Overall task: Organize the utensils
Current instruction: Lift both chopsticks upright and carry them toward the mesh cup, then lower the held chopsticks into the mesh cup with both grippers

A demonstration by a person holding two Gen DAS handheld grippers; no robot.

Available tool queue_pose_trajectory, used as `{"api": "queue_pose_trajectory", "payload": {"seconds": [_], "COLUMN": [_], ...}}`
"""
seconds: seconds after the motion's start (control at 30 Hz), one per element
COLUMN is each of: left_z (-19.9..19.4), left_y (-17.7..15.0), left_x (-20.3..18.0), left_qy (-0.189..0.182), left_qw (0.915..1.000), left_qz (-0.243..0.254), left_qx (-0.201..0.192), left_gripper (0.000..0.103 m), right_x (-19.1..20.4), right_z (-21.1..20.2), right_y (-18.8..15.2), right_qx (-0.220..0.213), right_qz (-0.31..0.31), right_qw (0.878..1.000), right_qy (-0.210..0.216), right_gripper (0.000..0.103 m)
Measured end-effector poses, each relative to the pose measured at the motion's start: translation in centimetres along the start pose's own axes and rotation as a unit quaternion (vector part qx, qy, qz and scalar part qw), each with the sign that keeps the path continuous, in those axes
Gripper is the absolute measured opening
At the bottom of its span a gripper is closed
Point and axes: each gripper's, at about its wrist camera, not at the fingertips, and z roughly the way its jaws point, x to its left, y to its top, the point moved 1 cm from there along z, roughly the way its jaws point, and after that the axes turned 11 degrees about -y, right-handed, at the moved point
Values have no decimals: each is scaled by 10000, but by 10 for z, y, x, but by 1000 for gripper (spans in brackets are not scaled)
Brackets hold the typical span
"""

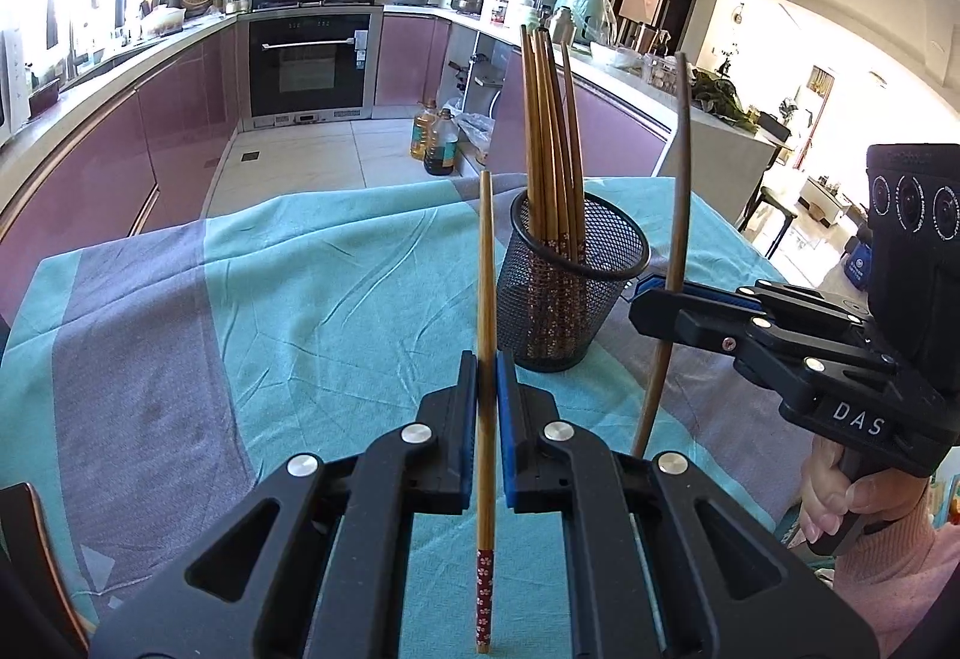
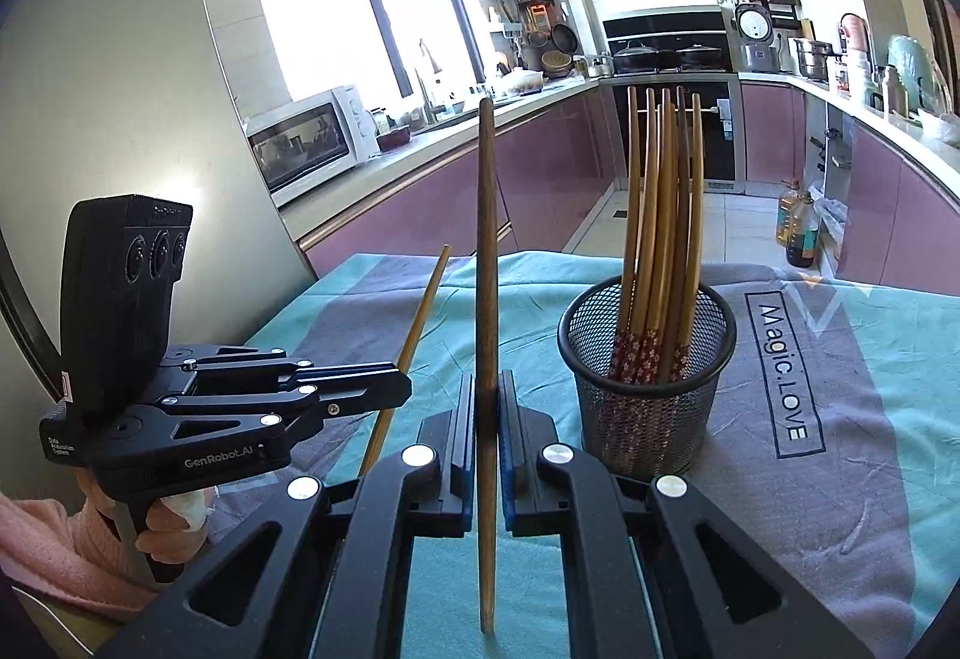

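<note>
A black mesh cup (image 1: 571,293) stands on the table and holds several wooden chopsticks (image 1: 549,137) upright; it also shows in the right wrist view (image 2: 648,389). My left gripper (image 1: 487,365) is shut on a light wooden chopstick (image 1: 486,299) with a red flowered end, held upright left of the cup. My right gripper (image 2: 487,389) is shut on a darker wooden chopstick (image 2: 486,263), held upright, also left of the cup. In the left wrist view the right gripper (image 1: 654,299) and its chopstick (image 1: 678,191) are just right of the cup. The left gripper (image 2: 402,383) shows at left in the right wrist view.
The table is covered by a teal and grey cloth (image 1: 240,311) with printed lettering (image 2: 783,371). Beyond its far edge lie the kitchen floor, purple cabinets (image 1: 108,149), an oven (image 1: 309,65) and oil bottles (image 1: 435,140).
</note>
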Motion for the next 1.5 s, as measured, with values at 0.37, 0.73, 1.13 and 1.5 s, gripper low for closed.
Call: {"api": "queue_pose_trajectory", "payload": {"seconds": [0.37,0.73,1.13,1.5], "left_z": [1,-2,-7,-9], "left_y": [4,7,11,12], "left_x": [2,2,-1,-5], "left_qy": [20,8,-31,-23], "left_qw": [10000,9999,9997,9996], "left_qz": [37,55,77,105], "left_qx": [-59,-150,-228,-272], "left_gripper": [7,7,7,7], "right_x": [-4,-9,-13,-15], "right_z": [-10,-19,-25,-31], "right_y": [5,13,15,17], "right_qx": [-150,-324,-427,-497], "right_qz": [39,47,48,57], "right_qw": [9999,9994,9990,9987], "right_qy": [-43,-76,-111,-122], "right_gripper": [6,6,6,6]}}
